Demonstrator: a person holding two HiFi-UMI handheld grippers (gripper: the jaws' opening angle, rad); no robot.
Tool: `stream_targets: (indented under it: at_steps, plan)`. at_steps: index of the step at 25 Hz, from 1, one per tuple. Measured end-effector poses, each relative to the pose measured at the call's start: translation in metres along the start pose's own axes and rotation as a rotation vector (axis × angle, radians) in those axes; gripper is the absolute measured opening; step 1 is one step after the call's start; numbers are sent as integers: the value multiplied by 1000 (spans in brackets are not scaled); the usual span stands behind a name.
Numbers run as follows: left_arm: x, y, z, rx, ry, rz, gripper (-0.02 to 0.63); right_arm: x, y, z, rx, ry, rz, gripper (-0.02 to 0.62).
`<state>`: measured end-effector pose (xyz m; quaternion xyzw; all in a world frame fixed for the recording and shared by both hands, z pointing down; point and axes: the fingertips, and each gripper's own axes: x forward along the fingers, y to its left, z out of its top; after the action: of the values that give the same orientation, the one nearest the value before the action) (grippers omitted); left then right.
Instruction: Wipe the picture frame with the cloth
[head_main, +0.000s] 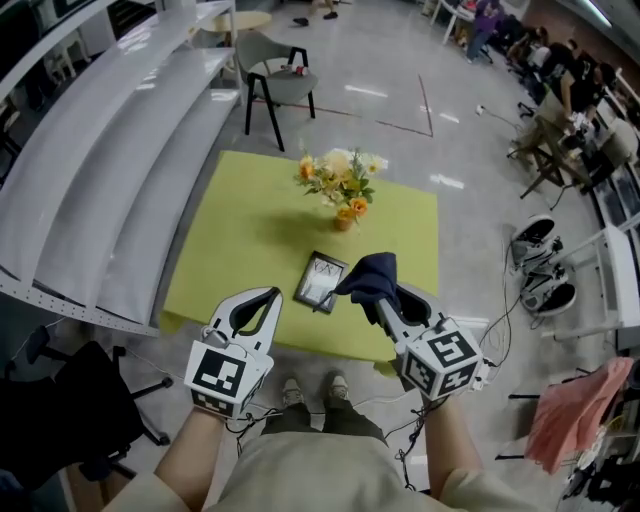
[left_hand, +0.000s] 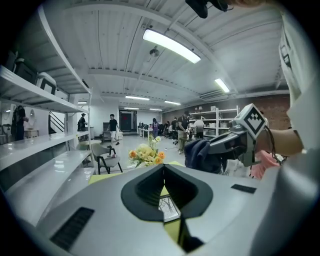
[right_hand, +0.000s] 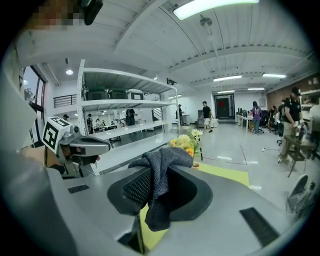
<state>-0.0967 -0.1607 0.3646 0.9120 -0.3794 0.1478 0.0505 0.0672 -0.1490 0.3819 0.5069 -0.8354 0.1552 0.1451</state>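
The picture frame lies flat on the yellow-green table, near its front edge. A dark blue cloth hangs just right of the frame, with my right gripper shut on it. In the right gripper view the cloth drapes over and between the jaws. My left gripper hovers left of the frame, jaws shut with nothing in them. Through the left gripper view's jaws I see part of the frame, and the cloth to the right.
A small pot of yellow and orange flowers stands on the table behind the frame. Long white shelves run along the left. A grey chair is beyond the table; people sit at desks far right.
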Motion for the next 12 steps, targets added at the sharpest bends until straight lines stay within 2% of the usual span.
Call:
stream_targets:
  at_steps: [6,12]
  plan:
    - [52,14,-35,-46,82,3,8,67,-30,-21,-3,80,72,94]
    - [100,27,-86,-88,182,9,8,129,-45,-56,-10,141,75,94]
